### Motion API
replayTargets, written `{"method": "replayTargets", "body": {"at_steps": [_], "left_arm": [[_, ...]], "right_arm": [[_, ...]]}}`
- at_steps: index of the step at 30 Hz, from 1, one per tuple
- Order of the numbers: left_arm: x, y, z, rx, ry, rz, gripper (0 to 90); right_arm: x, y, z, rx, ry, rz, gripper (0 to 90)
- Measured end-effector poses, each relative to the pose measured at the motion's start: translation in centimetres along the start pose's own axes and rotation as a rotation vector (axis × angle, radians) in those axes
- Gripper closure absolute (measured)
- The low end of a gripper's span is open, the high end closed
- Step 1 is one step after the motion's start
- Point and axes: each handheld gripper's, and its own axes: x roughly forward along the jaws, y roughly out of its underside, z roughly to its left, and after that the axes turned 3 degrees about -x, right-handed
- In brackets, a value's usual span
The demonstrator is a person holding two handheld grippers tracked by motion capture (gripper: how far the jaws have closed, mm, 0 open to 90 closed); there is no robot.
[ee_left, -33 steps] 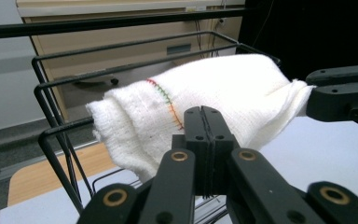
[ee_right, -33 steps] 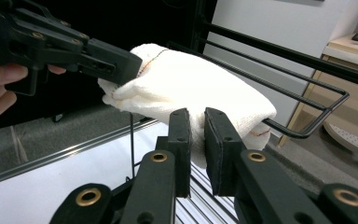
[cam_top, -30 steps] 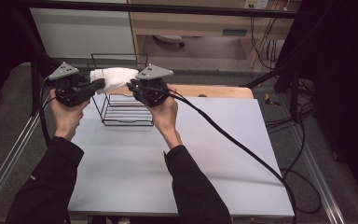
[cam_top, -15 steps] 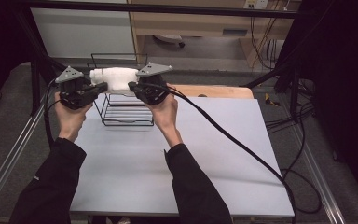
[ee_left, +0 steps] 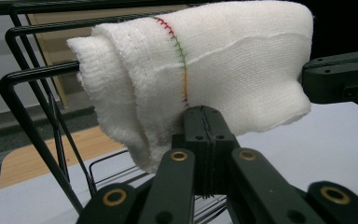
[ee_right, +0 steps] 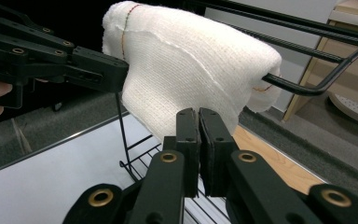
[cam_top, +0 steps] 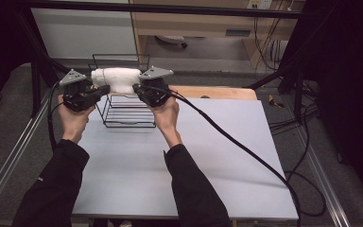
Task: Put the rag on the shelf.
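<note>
A white knitted cloth (cam_top: 116,79) with a coloured stitch line lies draped over the top bar of a black wire rack (cam_top: 123,116) at the table's far left. My left gripper (cam_top: 105,89) is at the cloth's left end and my right gripper (cam_top: 136,87) at its right end. In the left gripper view the jaws (ee_left: 205,114) are shut on the cloth's (ee_left: 214,60) lower edge, with the rack's bar (ee_left: 32,116) to the left. In the right gripper view the jaws (ee_right: 198,114) are pinched on the cloth's (ee_right: 191,60) hanging edge, and the rack's bar (ee_right: 317,79) runs out behind it.
The rack stands on a pale grey table (cam_top: 217,156). A wooden board (cam_top: 217,92) lies along the table's back edge. The right gripper's black cable (cam_top: 236,142) trails across the table to the right. Metal frame rails run along both sides.
Both hands and the cloth stay almost where they were. The right gripper has sunk slightly toward the rack.
</note>
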Motion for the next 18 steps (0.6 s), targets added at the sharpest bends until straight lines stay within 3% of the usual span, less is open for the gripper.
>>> {"method": "replayTargets", "body": {"at_steps": [10, 13, 18], "left_arm": [[-1.7, 0.1, -0.2, 0.006, 0.011, 0.005, 81.0], [-2.0, 0.4, -0.4, 0.022, 0.012, 0.026, 74.9], [-2.6, 1.2, -0.6, 0.032, 0.018, 0.053, 57.5]], "right_arm": [[-2.5, -0.8, 0.4, 0.012, -0.040, -0.030, 72.6], [-3.3, -0.8, 0.1, 0.030, -0.058, -0.027, 65.9], [-4.8, -0.3, -0.4, 0.050, -0.063, -0.008, 52.8]]}}
